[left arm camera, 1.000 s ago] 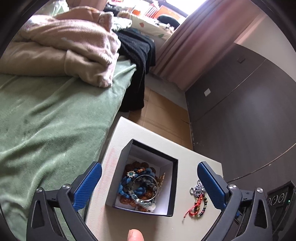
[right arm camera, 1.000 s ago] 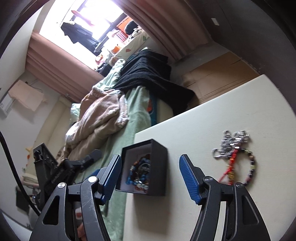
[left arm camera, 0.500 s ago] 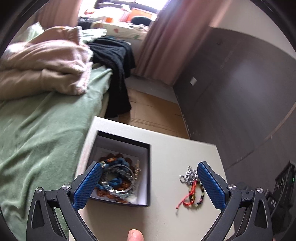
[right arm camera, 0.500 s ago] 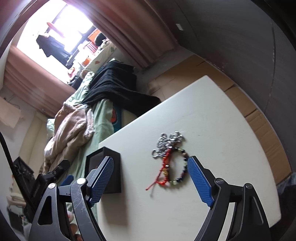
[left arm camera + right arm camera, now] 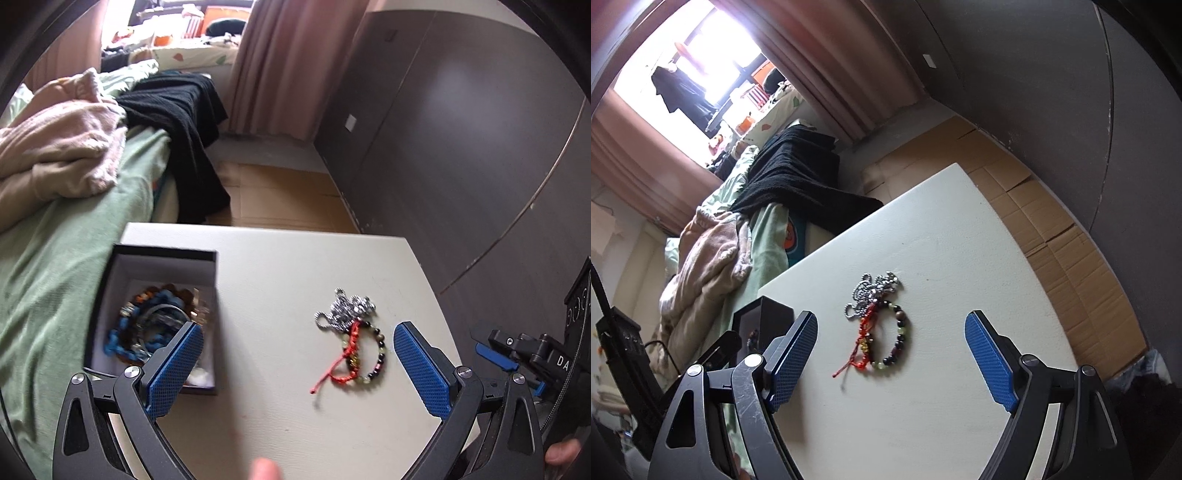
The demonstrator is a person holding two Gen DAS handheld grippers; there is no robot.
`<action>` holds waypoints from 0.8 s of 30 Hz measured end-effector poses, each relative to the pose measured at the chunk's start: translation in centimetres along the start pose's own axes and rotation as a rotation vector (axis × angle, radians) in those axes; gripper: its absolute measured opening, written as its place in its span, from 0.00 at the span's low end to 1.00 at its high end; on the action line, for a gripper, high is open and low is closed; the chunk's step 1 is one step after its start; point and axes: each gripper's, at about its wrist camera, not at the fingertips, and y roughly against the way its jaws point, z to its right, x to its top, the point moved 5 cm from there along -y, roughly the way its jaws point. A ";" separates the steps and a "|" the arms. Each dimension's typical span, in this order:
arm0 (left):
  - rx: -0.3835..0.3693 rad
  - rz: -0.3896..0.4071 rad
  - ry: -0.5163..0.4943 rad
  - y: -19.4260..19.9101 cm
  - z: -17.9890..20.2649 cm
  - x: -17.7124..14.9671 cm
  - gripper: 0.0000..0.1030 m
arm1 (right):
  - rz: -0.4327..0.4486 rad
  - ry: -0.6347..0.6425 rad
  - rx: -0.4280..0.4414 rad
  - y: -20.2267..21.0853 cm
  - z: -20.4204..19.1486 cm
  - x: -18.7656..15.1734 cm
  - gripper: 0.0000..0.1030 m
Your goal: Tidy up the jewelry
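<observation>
1. The left gripper point(image 5: 298, 360) is hovering over the white table point(image 5: 295, 258) with its blue pads spread wide apart, gripping nothing
2. The right gripper point(image 5: 891, 352) is likewise hanging above the table, fingers standing well apart and holding nothing
3. A black box point(image 5: 155, 317) is sitting on the table near the edge that faces the bed point(image 5: 66, 251); its white interior is holding a heap of jewelry point(image 5: 155, 325), with blue beads, brown beads and a metal bangle showing
4. To the other side of the box, apart from it, a small cluster is lying on the bare tabletop: a silver chain point(image 5: 345, 312), a red cord bracelet point(image 5: 345, 360) and a beaded bracelet point(image 5: 373, 354) of dark and pale green beads, all touching or overlapping each other
5. In the right wrist view the silver chain point(image 5: 873, 291) is lying at the far end of the cluster from the gripper, with the beaded bracelet point(image 5: 899, 341) and red cord bracelet point(image 5: 862, 343) nearer, and the box point(image 5: 764, 321) is sitting partly behind the left-hand pad
6. A pink blanket point(image 5: 62, 147) and a black garment point(image 5: 177, 122) are lying on the bed beyond the box
</observation>
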 end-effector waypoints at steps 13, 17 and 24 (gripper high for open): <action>-0.042 -0.121 -0.161 -4.4 5.1 -3.0 0.59 | -0.080 -0.087 -0.019 -0.3 4.0 0.2 0.80; -0.044 -0.156 -0.187 -6.0 5.8 -3.8 0.49 | -0.072 -0.090 -0.033 0.0 4.7 0.6 0.80; -0.005 -0.225 -0.212 -9.0 6.1 -4.9 0.29 | -0.085 -0.090 -0.034 -0.5 4.8 1.0 0.80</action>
